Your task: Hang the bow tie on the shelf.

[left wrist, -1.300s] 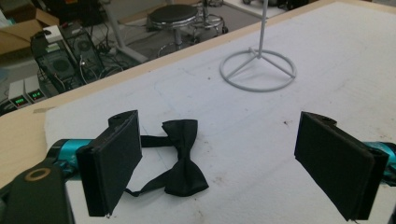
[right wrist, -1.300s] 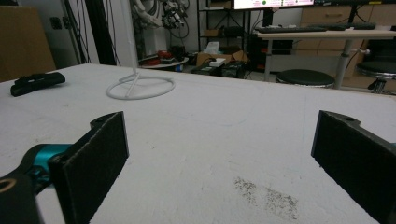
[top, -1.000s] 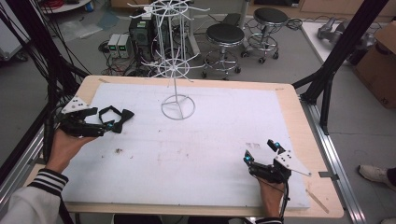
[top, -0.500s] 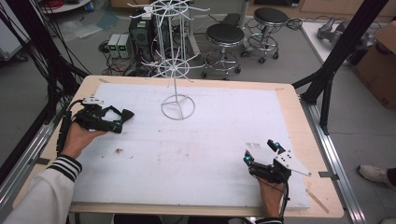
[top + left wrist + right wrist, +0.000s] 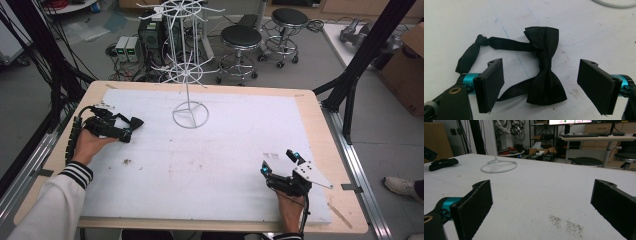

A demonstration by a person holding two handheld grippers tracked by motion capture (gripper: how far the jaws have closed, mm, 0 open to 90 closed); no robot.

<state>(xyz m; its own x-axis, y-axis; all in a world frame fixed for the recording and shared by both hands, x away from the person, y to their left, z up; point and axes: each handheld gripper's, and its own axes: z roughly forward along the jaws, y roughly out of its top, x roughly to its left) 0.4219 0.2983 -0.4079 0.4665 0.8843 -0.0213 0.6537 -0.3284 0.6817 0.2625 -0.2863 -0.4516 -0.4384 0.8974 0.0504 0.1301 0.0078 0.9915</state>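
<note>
The black bow tie (image 5: pixel 545 68) lies flat on the white table mat (image 5: pixel 225 165), to the left of the white wire stand (image 5: pixel 189 75) in the high view and well apart from its ring base. The left gripper (image 5: pixel 540 85) is positioned directly over the bow tie; its jaws have just been closing but remain parted, with the knot and lower wing between them and neither pad touching the fabric. The strap (image 5: pixel 499 43) loops away beyond the left jaw. The right gripper (image 5: pixel 280 167) rests near the table's front edge, far right of the stand, with its jaws wide apart on nothing.
</note>
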